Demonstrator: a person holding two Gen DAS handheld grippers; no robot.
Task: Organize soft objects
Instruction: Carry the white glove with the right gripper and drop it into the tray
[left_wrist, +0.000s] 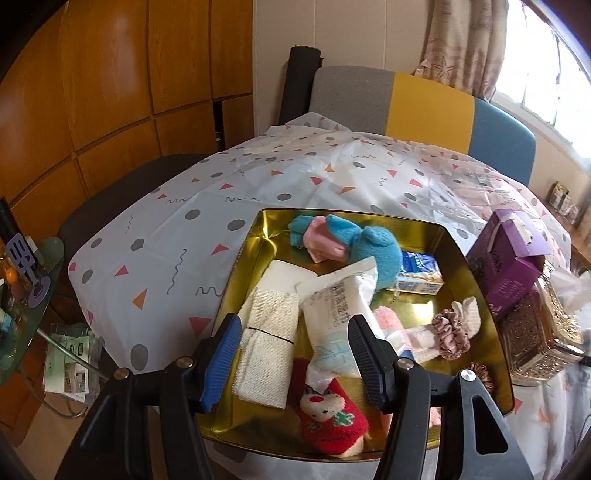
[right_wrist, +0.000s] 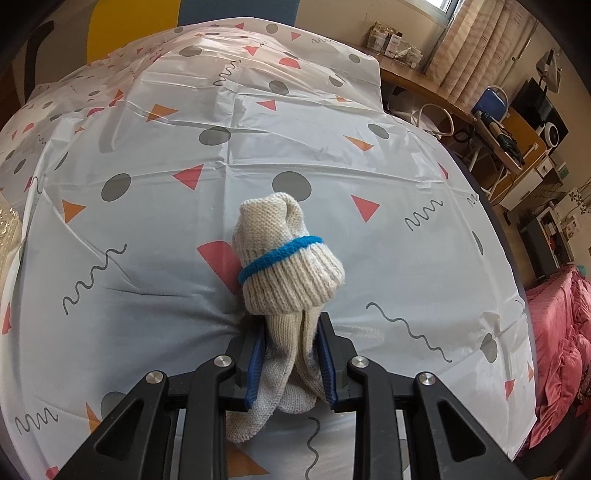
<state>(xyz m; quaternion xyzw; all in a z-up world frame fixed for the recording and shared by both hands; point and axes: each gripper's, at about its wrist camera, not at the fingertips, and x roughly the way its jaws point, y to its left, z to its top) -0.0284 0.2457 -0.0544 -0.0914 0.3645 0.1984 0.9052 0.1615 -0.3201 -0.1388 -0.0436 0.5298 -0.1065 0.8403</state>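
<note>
While partly hidden between pads, knit glove (right_wrist: 288, 258) in right claw (right_wrist: 291, 343); left claw (left_wrist: 295, 332) agape, empty.

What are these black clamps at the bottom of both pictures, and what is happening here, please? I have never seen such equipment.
They are two hand-held grippers; a person carries one in each hand, each with a camera looking along its fingers. The left camera shows the left gripper, open and empty, above a gold tray holding a red sock, a blue plush toy and wipes. The right camera shows the right gripper closed on a knitted glove bundle over the patterned tablecloth.
</note>
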